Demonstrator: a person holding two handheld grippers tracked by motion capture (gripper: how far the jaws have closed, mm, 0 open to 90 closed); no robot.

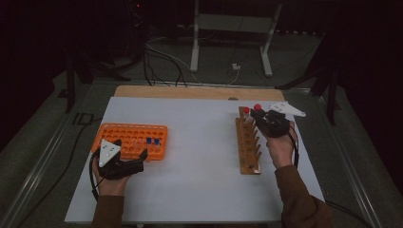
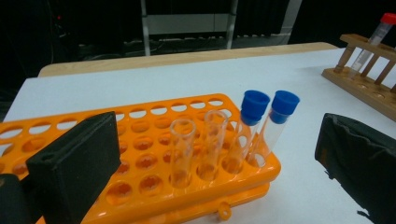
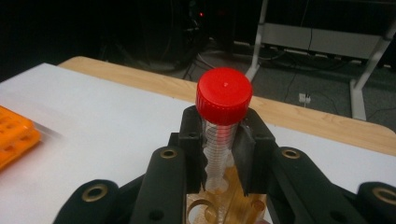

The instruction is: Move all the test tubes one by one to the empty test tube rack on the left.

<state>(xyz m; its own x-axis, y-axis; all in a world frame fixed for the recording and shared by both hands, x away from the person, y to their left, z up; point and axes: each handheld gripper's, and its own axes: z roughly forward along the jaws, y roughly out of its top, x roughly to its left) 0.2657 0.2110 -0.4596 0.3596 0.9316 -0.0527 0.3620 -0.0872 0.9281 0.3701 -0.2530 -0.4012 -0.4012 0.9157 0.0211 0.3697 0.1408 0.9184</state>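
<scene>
My right gripper (image 1: 260, 116) is shut on a clear tube with a red cap (image 3: 223, 95), holding it upright just under the cap, above the far end of the wooden rack (image 1: 248, 141). Its jaws clamp the tube's ribbed neck. Another red-capped tube (image 1: 246, 111) stands in the rack's far end. My left gripper (image 1: 129, 160) rests open at the near edge of the orange rack (image 1: 130, 140), nothing between its fingers (image 2: 77, 161). In that rack stand two blue-capped tubes (image 2: 266, 123) and two uncapped clear tubes (image 2: 196, 147).
A white mat (image 1: 195, 156) covers the wooden table (image 1: 190, 92). Beyond the far edge are cables and a metal stand (image 1: 233, 35) on a dark floor. The stretch of mat between the two racks is bare.
</scene>
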